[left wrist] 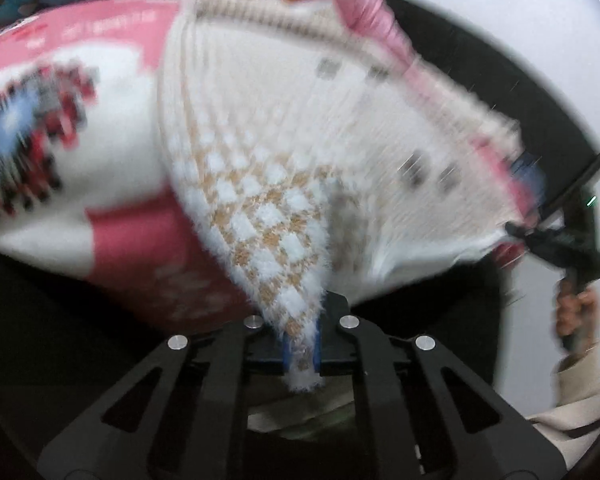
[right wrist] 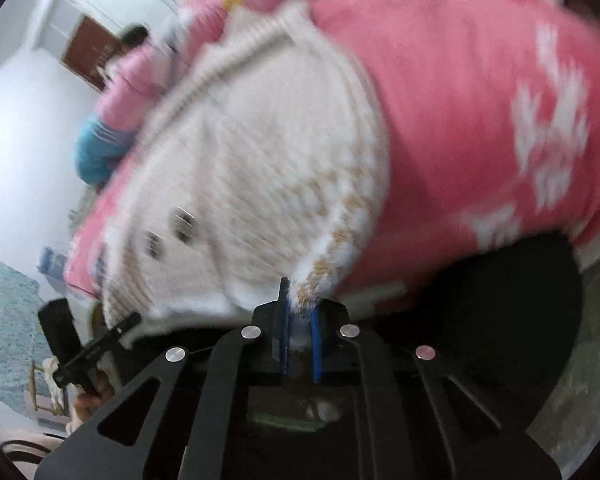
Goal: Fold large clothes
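A fluffy white knit garment (left wrist: pixel 300 120) with a tan check pattern and a ribbed hem is held up in the air between both grippers, stretched over a pink and white patterned blanket (left wrist: pixel 132 240). My left gripper (left wrist: pixel 300 344) is shut on one checked corner of the garment. My right gripper (right wrist: pixel 300 328) is shut on another fuzzy corner of the garment (right wrist: pixel 268 168). The right gripper also shows at the right of the left wrist view (left wrist: pixel 540 236), and the left gripper at the lower left of the right wrist view (right wrist: pixel 100 340). Both views are blurred.
The pink blanket (right wrist: pixel 460 100) covers a surface behind the garment. A pile of pink and blue clothes (right wrist: pixel 116 120) lies at the far end. A dark round edge (right wrist: pixel 520 300) lies under the blanket. White walls and a brown door (right wrist: pixel 88 52) stand behind.
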